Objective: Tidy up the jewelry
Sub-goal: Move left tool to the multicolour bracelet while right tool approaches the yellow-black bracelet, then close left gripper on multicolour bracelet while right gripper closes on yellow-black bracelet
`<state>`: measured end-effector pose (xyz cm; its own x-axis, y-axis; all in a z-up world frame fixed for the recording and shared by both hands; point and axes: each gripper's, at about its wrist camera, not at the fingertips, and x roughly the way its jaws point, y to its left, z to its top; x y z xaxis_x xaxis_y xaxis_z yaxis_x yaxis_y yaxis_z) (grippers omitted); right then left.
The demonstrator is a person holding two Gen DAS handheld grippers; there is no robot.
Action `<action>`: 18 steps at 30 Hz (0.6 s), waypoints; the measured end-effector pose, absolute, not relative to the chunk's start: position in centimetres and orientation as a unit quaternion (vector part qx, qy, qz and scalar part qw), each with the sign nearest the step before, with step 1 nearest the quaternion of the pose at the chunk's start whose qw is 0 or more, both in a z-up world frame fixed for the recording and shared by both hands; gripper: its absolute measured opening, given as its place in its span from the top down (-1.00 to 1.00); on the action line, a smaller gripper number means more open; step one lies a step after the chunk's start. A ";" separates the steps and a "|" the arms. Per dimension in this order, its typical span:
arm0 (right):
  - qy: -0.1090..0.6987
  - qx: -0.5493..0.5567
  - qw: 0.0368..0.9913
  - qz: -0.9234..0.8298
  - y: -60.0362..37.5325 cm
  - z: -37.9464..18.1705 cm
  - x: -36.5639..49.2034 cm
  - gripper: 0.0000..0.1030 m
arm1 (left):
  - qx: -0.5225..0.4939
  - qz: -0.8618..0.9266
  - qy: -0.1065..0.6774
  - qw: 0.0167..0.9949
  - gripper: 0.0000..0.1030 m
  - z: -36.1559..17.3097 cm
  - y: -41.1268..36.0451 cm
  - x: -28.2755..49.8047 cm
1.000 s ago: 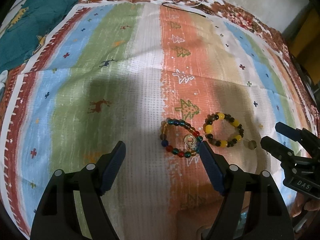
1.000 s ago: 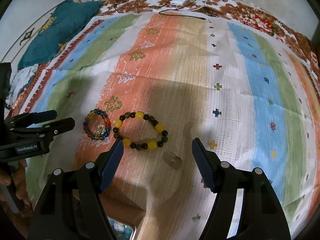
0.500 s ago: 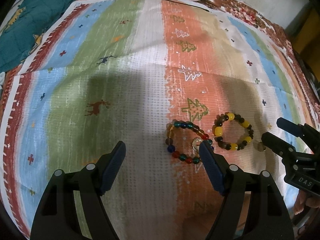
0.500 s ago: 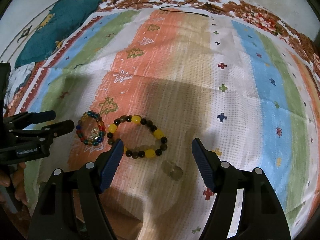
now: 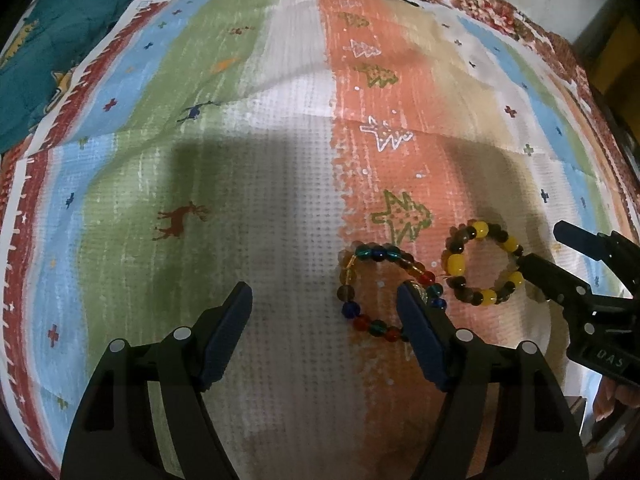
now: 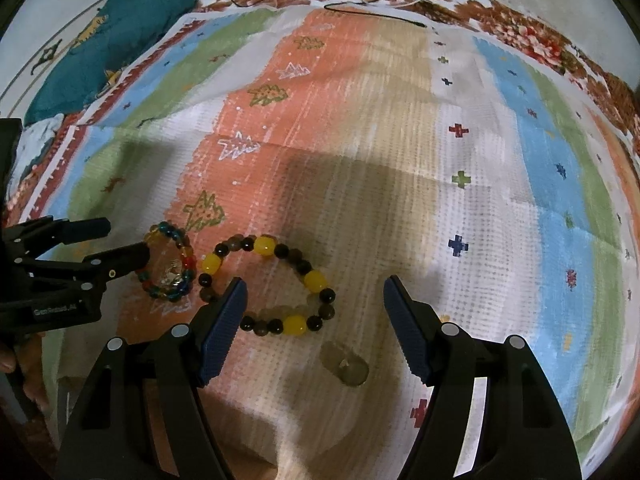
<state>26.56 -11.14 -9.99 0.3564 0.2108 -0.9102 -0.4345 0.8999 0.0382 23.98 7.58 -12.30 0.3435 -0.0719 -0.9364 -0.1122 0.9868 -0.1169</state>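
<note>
1. Left wrist view: the left gripper (image 5: 324,300) hangs over the striped cloth (image 5: 248,184) with its fingers (image 5: 230,332) wide apart and nothing between the pads.
2. The multicolour bracelet (image 5: 380,272) lies flat on the cloth, mostly just inside the right finger; that finger's tip overlaps the ring's right side, where a small clear charm (image 5: 420,290) sits. Whether the tip touches the beads I cannot tell.
3. The yellow bracelet (image 5: 480,264) lies outside the right finger, just beside the multicolour one.
4. The right gripper (image 5: 560,252) comes in from the right edge, one finger tip over the yellow bracelet's far side.
5. Right wrist view: the right gripper (image 6: 314,304) also has its fingers (image 6: 404,328) spread wide, holding nothing.
6. The yellow bracelet (image 6: 272,284) lies between the fingers, nearer the left one, whose tip covers the ring's lower left beads; contact cannot be told.
7. A small clear piece (image 6: 346,364) lies on the cloth between the fingers, near the bracelet and apart from both pads.
8. The multicolour bracelet (image 6: 170,264) lies outside the left finger, just beside the yellow one, with the left gripper (image 6: 120,240) over its left side.
9. A hand (image 6: 24,364) shows at the left edge below that gripper.
</note>
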 end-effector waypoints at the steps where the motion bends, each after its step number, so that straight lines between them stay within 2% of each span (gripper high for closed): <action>1: 0.532 -0.106 0.817 0.197 -11.1 -10.1 26.7 -0.36 | -0.080 0.012 0.573 0.815 -0.40 -12.3 7.6 24.0; 4: 0.532 -0.108 0.816 0.196 -11.0 -10.3 26.9 -0.36 | -0.079 0.011 0.575 0.814 -0.33 -12.5 7.6 24.2; 6: 0.535 -0.110 0.815 0.195 -10.9 -10.6 27.0 -0.17 | -0.083 0.008 0.578 0.812 -0.32 -12.8 7.7 24.3; 11: 0.545 -0.113 0.808 0.193 -10.8 -11.6 27.3 -0.02 | -0.079 0.011 0.580 0.811 -0.17 -13.0 7.8 24.2; 18: 0.559 -0.116 0.800 0.185 -11.0 -12.5 27.4 0.37 | -0.062 0.018 0.580 0.812 0.21 -13.2 8.0 24.0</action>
